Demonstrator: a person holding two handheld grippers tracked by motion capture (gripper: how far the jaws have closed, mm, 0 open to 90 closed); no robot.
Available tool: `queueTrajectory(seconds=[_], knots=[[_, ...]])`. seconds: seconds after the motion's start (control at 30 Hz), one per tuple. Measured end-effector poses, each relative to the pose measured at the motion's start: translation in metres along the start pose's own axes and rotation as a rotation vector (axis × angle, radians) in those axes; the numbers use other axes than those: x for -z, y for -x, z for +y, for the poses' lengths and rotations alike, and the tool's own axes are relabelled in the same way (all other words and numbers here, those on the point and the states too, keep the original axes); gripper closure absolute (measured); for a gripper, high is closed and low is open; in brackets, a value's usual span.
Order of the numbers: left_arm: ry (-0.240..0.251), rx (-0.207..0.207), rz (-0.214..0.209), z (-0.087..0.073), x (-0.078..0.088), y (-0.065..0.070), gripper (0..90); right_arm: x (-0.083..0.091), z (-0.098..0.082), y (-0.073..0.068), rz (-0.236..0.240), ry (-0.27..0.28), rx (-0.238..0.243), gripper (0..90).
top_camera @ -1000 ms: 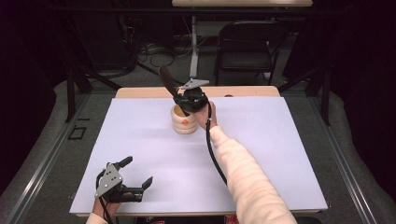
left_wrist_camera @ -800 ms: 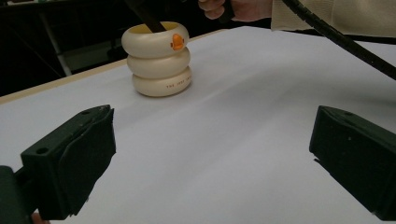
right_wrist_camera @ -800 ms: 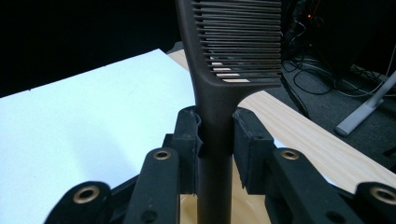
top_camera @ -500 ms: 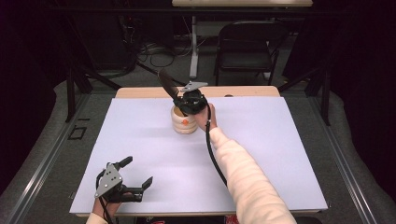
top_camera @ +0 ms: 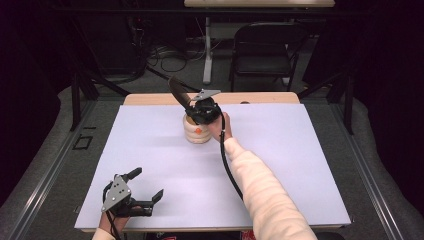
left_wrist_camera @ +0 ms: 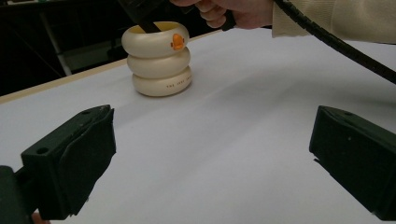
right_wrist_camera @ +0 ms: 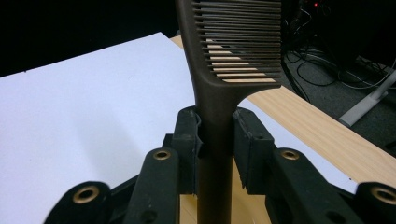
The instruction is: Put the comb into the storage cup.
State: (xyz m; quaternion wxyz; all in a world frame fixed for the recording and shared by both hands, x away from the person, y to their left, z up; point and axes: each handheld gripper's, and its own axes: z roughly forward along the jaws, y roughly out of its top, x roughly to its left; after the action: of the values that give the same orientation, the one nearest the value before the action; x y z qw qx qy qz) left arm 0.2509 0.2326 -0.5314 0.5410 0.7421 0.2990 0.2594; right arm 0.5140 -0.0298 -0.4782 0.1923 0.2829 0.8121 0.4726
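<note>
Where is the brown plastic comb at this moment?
The brown plastic comb is clamped by its handle in the right tongs, tilted over the cream ringed holder near the table's far edge, handle end inside it.

The comb [right_wrist_camera: 219, 84] looks like matt brown plastic, the ringed holder [left_wrist_camera: 159, 58] is smooth, glossy cream, and the table's far edge [top_camera: 260, 97] shows pale wood grain.

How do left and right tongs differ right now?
The left tongs stand wide open and empty, low at the near edge of the white table sheet. The right tongs are clamped on the brown plastic comb above the cream ringed holder. Both have black jaws.
</note>
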Motion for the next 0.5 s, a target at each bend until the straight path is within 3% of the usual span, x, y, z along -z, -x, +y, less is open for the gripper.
queueTrajectory(seconds=[0.5], knots=[[0.000,-0.002,0.001,0.0000,0.0001,0.0000,0.5,-0.0036,-0.0046,0.0002,0.001,-0.007,-0.007,72.0]])
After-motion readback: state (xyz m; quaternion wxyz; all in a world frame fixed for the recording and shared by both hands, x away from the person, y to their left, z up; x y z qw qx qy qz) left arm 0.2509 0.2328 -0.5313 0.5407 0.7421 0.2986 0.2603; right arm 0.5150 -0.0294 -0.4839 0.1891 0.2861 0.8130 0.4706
